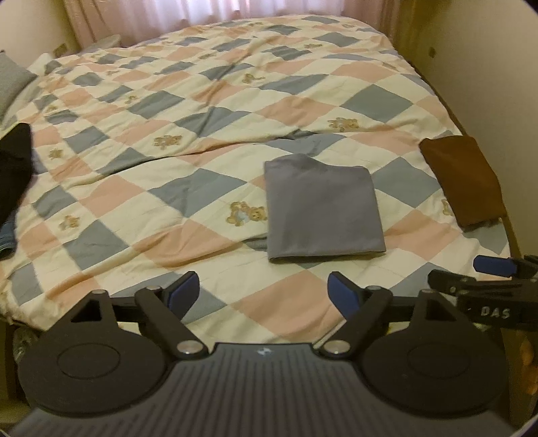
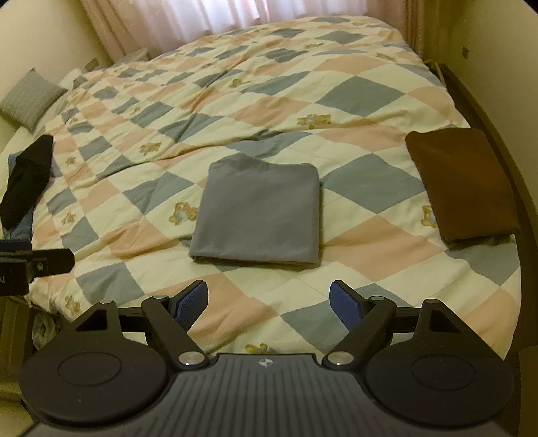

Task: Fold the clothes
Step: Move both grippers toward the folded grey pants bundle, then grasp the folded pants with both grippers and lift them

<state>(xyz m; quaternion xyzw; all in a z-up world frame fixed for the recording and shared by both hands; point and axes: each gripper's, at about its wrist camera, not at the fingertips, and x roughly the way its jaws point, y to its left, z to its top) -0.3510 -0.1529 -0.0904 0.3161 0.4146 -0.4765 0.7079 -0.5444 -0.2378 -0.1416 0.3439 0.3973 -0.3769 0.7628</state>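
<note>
A grey garment (image 1: 322, 208) (image 2: 259, 215) lies folded into a neat rectangle on the checked quilt (image 1: 141, 201) (image 2: 386, 242), just beyond both grippers. My left gripper (image 1: 264, 292) hovers open over the quilt's near edge, left of the grey fold, with nothing between its fingers. My right gripper (image 2: 269, 302) is open too and holds nothing, straight in front of the grey fold. The right gripper's tip (image 1: 494, 265) shows at the left wrist view's right edge. A folded brown garment (image 1: 464, 181) (image 2: 460, 181) rests at the bed's right edge.
A pile of dark clothes (image 1: 13, 168) (image 2: 27, 178) with blue denim under it sits at the bed's left side. A grey pillow (image 2: 30, 97) lies far left. Curtains (image 2: 235, 13) hang behind the bed; a wall (image 2: 497, 67) runs along the right.
</note>
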